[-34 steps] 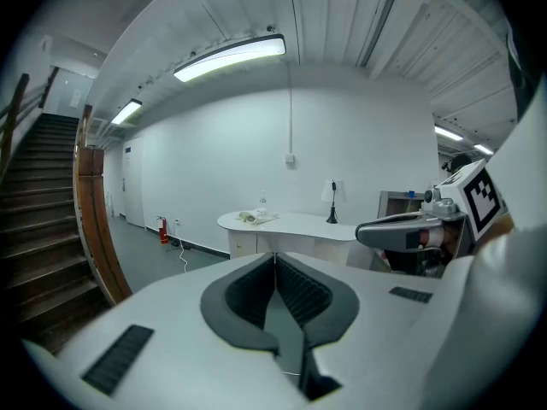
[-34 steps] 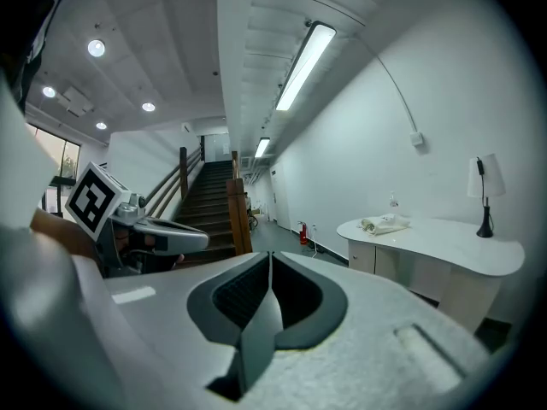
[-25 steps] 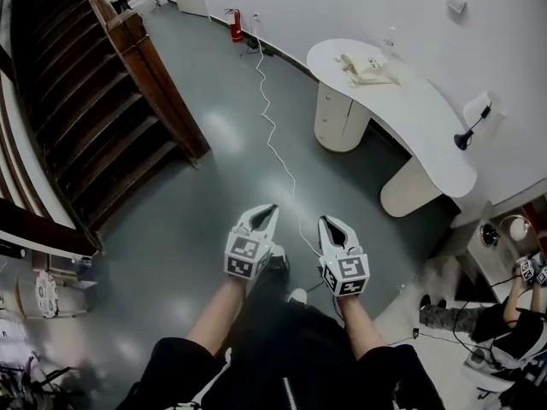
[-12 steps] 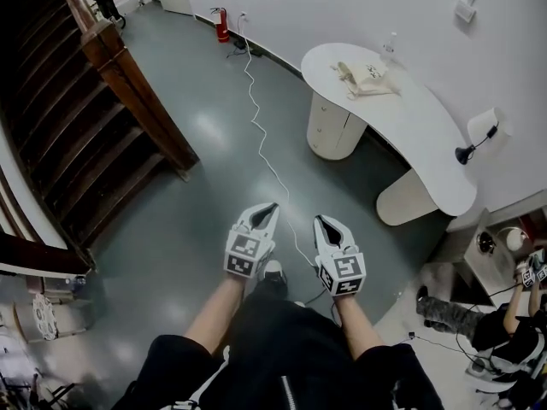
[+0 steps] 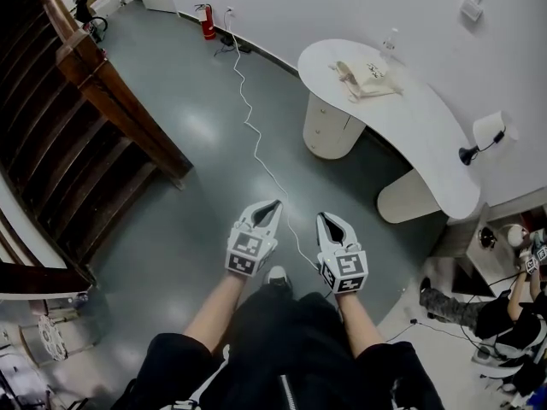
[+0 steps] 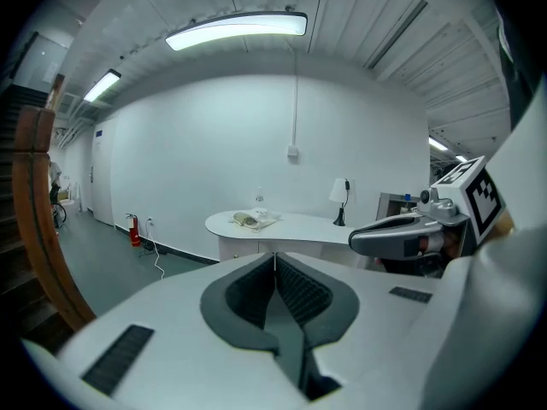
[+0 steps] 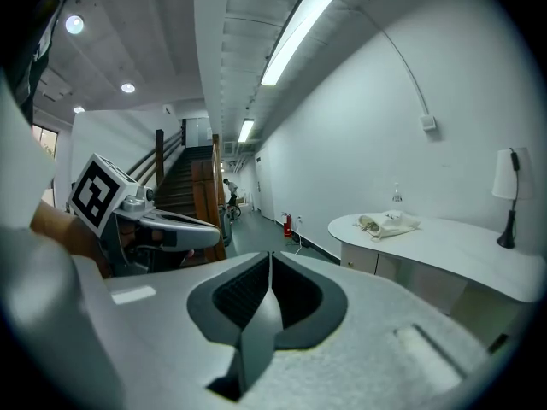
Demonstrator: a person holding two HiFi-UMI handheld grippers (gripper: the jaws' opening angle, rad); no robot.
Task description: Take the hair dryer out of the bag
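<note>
A cream cloth bag [image 5: 366, 76] lies on the curved white counter [image 5: 427, 126] at the upper right of the head view; the hair dryer is not visible. That bag [image 6: 253, 220] shows small and far off in the left gripper view, and again in the right gripper view [image 7: 387, 223]. My left gripper [image 5: 272, 205] and right gripper [image 5: 325, 219] are held side by side in front of me over the grey floor, well short of the counter. Both are shut with nothing between the jaws.
A white cable [image 5: 256, 139] runs across the grey floor to a wall socket beside a red fire extinguisher [image 5: 206, 21]. A wooden staircase [image 5: 81, 135] rises at left. A small lamp [image 5: 480, 137] stands on the counter's end. A seated person [image 5: 504, 323] is at the far right.
The counter, cable and stairs have shifted in the head view as I walk toward the counter. Both grippers keep their place side by side in front of me and stay shut.
</note>
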